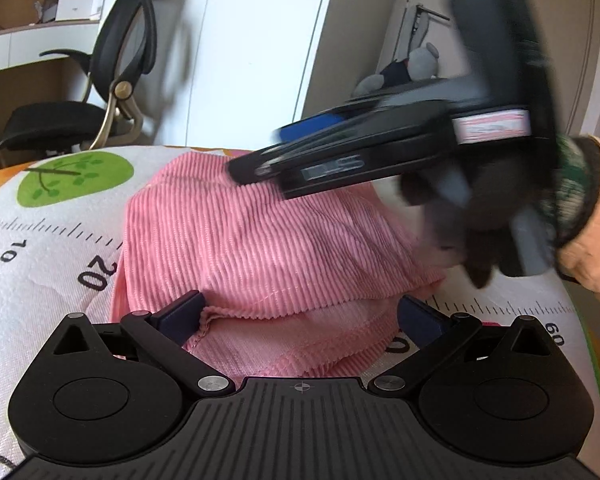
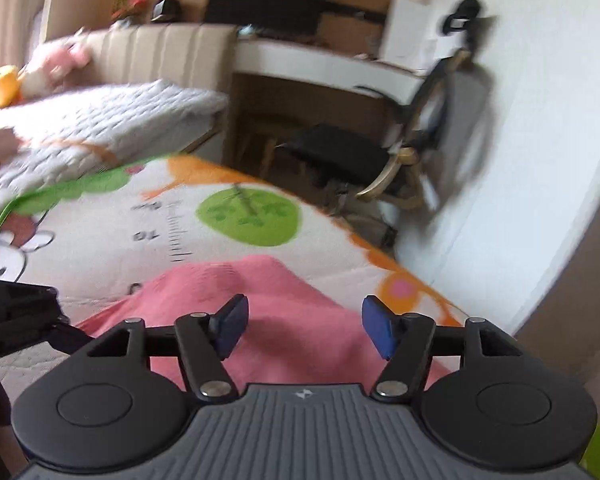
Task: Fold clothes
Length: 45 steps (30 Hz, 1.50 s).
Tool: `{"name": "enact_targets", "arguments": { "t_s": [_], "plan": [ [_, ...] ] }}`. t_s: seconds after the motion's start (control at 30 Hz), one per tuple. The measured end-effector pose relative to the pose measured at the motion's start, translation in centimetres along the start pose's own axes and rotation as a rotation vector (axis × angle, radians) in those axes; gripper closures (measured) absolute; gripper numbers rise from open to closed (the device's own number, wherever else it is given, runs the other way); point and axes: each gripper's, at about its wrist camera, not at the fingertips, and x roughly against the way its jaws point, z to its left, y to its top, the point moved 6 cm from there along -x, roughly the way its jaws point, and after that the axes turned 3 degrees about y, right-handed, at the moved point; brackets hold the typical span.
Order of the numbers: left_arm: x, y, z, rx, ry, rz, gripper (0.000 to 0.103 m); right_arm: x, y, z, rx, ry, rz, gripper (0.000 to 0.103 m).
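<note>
A printed mat (image 1: 52,248) covers the surface, and a folded pink garment (image 1: 260,240) lies on it. The left gripper (image 1: 300,316) is spread wide at the garment's near hem, holding nothing. The right gripper (image 2: 304,328) hovers above the garment, wide open and empty.
</note>
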Motion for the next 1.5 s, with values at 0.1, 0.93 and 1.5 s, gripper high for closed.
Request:
{"name": "enact_targets", "arguments": {
  "t_s": [0.1, 0.93, 1.5],
  "plan": [
    [0.0, -0.1, 0.0, -0.001, 0.001, 0.001, 0.0, -1.3, -2.2, -1.6, -0.067, -0.017, 0.069, 0.037],
    [-2.8, 6.9, 10.8, 0.211, 0.344, 0.017, 0.0, -1.8, -5.0, -1.8, -0.177, -0.011, -0.014, 0.027],
    [-2.4, 4.3, 9.3, 0.275, 0.104, 0.032, 0.0, -2.7, -4.6, -0.9, -0.146, -0.056, 0.022, 0.018]
  ]
}}
